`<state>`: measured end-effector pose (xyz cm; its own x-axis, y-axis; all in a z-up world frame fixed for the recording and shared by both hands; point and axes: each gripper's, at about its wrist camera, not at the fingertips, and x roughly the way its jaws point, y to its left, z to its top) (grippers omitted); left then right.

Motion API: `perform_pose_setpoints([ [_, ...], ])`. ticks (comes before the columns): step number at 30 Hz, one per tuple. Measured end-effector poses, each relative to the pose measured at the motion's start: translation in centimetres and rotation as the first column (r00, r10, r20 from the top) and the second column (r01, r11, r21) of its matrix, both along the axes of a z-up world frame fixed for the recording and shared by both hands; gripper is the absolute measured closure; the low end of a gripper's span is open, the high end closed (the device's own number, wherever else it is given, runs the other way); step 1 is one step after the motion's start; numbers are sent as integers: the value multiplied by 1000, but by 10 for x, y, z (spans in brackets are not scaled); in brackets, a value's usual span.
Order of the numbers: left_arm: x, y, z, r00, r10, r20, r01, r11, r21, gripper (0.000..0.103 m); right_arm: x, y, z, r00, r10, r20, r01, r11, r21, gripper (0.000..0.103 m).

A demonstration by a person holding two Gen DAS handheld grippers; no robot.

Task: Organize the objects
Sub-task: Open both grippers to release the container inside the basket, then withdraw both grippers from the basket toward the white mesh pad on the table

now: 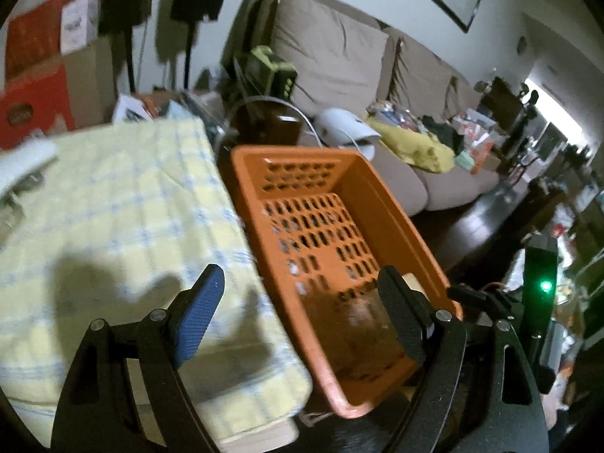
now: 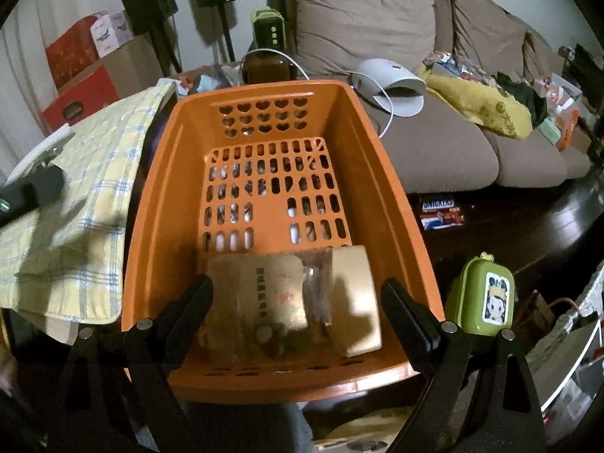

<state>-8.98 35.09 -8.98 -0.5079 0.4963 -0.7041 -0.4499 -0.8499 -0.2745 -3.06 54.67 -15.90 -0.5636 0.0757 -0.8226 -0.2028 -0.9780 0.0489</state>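
An orange perforated basket [image 2: 162,196] stands beside a table draped in a yellow checked cloth [image 2: 83,173]. In its near end lie a clear bag holding a gold packet [image 2: 275,294] and a beige box [image 2: 355,298]. My right gripper [image 2: 298,302] hovers open above them with nothing between its fingers. In the left wrist view the same basket [image 1: 381,204] is to the right of the cloth [image 1: 113,204]. My left gripper [image 1: 302,309] is open too, spanning the cloth's edge and the basket's near left wall. The other gripper's body [image 1: 540,287], with a green light, shows at the right.
A green lidded case [image 2: 487,294] with a cartoon sticker sits right of the basket. A brown sofa [image 2: 434,139] behind holds a white device [image 2: 392,87], a yellow cloth and clutter. A Snickers box [image 2: 441,213] lies on the dark floor. Speakers and red boxes stand at the back left.
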Motion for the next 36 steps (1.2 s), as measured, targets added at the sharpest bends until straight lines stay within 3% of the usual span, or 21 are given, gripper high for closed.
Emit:
perform_pose_setpoints([
  [3,2,-15,11,999,18,-51,-19,1000,-16,21,1,-1,-8,1000,-7,5,7,1000,-13,11],
  [5,5,-25,14,998,30,-59,-31,999,-9,21,2,-4,-11,1000,0,8,0,1000,-1,26],
  [7,6,-33,16,998,24,-61,-24,1000,-2,21,2,-7,-13,1000,14,14,-14,1000,19,32],
  [13,7,-58,22,993,53,-107,-55,998,-15,21,0,-12,-24,999,20,41,-21,1000,21,37],
  [18,5,-79,27,984,88,-154,-92,996,-20,20,0,-22,-33,998,37,51,-37,999,-19,38],
  [20,-1,-88,26,977,130,-170,-142,988,-58,19,0,-26,-36,998,44,51,-42,998,-38,37],
  [22,-12,-100,22,971,175,-162,-190,978,-86,19,-1,-32,-37,997,43,57,-43,999,-1,35],
  [25,-26,-120,17,969,217,-119,-224,973,-56,19,-4,-44,-40,996,46,75,-51,996,77,34],
  [28,-35,-133,12,959,253,-125,-263,962,-71,19,-8,-52,-43,996,57,70,-65,991,119,33],
  [31,-41,-146,8,947,283,-153,-302,946,-118,19,-10,-51,-40,999,53,5,-53,997,49,35],
  [34,-48,-165,5,936,314,-158,-335,934,-125,19,-13,-49,-35,998,27,-65,-31,998,-57,43],
  [36,-52,-179,5,929,335,-157,-354,928,-114,19,-19,-51,-28,997,12,-75,-17,998,-66,45],
])
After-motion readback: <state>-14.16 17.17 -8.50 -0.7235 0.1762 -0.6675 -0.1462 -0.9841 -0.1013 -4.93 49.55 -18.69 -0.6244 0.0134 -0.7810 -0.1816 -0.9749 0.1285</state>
